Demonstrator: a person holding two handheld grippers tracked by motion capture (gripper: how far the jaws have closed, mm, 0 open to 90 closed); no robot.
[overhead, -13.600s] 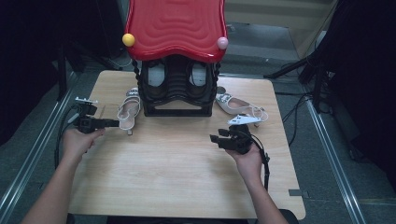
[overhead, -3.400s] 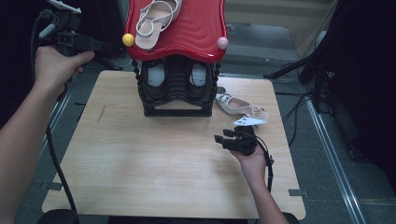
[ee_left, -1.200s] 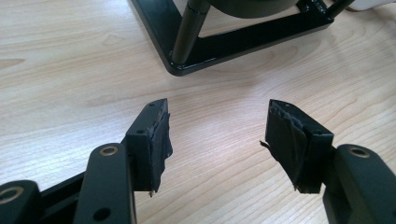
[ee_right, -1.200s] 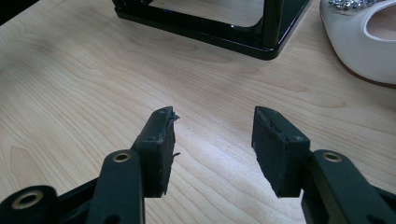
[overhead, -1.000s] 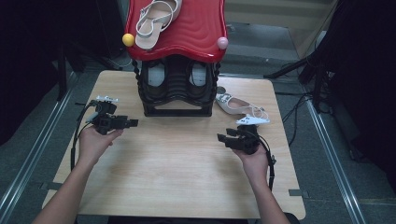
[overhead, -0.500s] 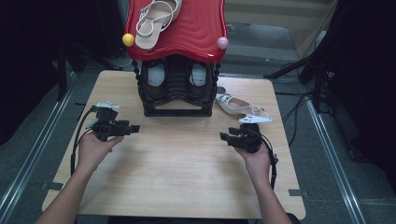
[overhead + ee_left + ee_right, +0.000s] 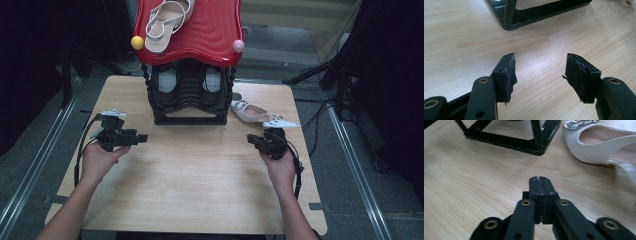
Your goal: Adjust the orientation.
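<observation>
A pale strappy sandal [image 7: 167, 22] lies on the red wavy top [image 7: 200, 35] of a black shoe rack [image 7: 187, 117]. Its mate, a white sandal [image 7: 255, 112], lies on the table right of the rack and shows close ahead in the right gripper view [image 7: 599, 147]. My left gripper [image 7: 141, 138] hovers left of the rack, jaws open over bare wood [image 7: 540, 72]. My right gripper [image 7: 251, 139] sits near the white sandal. Its jaws have just been closing and now meet with nothing between them [image 7: 539, 181].
Dark shoes [image 7: 167, 82] fill the rack's inner shelf. A yellow ball [image 7: 137, 42] and a pink ball [image 7: 238, 46] cap the top's front corners. The rack's black base [image 7: 536, 15] lies ahead of the left jaws. Cables and rails flank the wooden table [image 7: 200, 190].
The sandal that lay left of the rack now rests on the red top. My left hand has come down from that top to the table's left side. The right hand has barely moved.
</observation>
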